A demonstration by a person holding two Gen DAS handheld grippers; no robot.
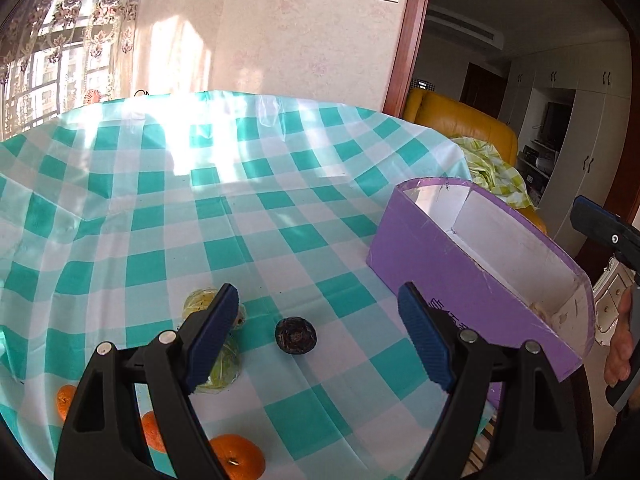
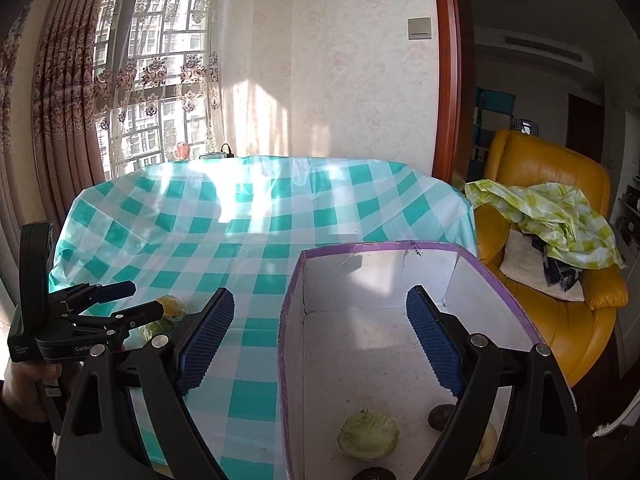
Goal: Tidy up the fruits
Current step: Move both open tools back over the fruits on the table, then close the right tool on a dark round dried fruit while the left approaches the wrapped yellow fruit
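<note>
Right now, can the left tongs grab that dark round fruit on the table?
Probably yes. The left tongs are open and empty, and the dark round fruit lies on the tablecloth right ahead between their tips. Nothing covers it; the wrapped green fruits sit off to one side.

Readable only in part: white lettering "GenRo", cut off by the nearer arm, on the black body of the left gripper (image 2: pixel 120 300) in the right wrist view, and dark printed characters, too foreshortened to decipher, on the purple box (image 1: pixel 432 268) side.
</note>
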